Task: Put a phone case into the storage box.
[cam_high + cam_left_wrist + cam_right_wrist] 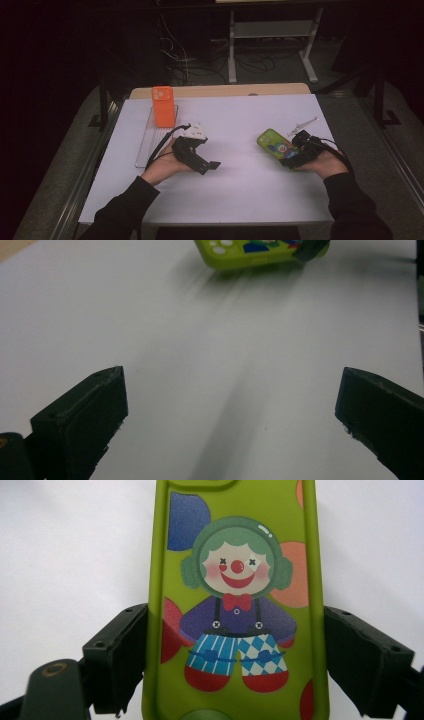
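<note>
**Clown-printed green phone case clamped in the right gripper**

While the left gripper (207, 166) hangs over bare tabletop (240, 175) with its jaws spread wide and nothing between them, the right gripper (291, 160) is closed on the lime-green soft phone case (235, 605). That case is a rounded rectangle with a raised rim. Its back carries a cartoon clown with green curly hair, a red nose, a red bow tie, a purple shirt and blue-and-white patterned trousers, set among blue, orange and red circles.

Seen from the right gripper view, the case runs lengthwise straight out from the gripper, and each black jaw presses against one long edge near the lower end. From the high view (274, 142), the case sits at the right side of the white tabletop, pointing up and to the left away from the right hand (320, 162), which lies low with its dark sleeve coming in from the bottom right. In the left gripper view the case (250, 252) lies well ahead, at the top edge.

The left hand (162, 170) holds its gripper angled to the right, toward the middle of the tabletop. Behind it an orange phone case (163, 106) stands at the far end of a clear flat tray (145, 150).
</note>
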`<state>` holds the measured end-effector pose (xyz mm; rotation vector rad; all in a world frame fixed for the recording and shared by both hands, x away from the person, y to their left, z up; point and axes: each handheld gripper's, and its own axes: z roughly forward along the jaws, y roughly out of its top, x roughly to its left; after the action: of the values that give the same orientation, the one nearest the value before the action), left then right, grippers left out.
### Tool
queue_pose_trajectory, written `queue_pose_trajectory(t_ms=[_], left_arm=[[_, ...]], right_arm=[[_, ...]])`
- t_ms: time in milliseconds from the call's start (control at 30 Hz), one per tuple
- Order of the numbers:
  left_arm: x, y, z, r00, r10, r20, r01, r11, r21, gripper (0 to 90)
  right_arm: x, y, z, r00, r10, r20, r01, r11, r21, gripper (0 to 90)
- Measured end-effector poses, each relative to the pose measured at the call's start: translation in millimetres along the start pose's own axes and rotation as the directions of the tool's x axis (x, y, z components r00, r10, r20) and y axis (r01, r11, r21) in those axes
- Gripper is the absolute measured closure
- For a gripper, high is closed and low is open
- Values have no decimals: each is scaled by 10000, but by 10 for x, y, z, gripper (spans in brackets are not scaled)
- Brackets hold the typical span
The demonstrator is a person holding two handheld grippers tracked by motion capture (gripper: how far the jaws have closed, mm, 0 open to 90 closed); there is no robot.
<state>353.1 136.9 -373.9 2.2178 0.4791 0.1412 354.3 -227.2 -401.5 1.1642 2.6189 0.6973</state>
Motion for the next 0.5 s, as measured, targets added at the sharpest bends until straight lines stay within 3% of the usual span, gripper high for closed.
queue_pose_trajectory(t_ms=[67,267,333,400,500], left_arm=[[45,40,-26,9997,229,118,-229,9997,-1,0],[78,138,-43,9959,778,463,-777,9970,-27,0],[68,180,-52,9939,942,569,-935,9955,-148,0],[58,223,-71,9908,1175,668,-1166,9930,-179,0],[47,285,-88,9840,1637,706,-1636,9865,-75,0]], right_arm=[[35,59,-9,9975,-660,-232,658,9978,-81,154],[177,242,-18,9792,-1789,-957,1789,9838,-85,154],[233,316,-7,9630,-2465,-1088,2460,9691,-177,154],[289,371,-12,9538,-2731,-1249,2722,9619,-247,154],[372,461,-12,9305,-3322,-1542,3301,9431,-395,154]])
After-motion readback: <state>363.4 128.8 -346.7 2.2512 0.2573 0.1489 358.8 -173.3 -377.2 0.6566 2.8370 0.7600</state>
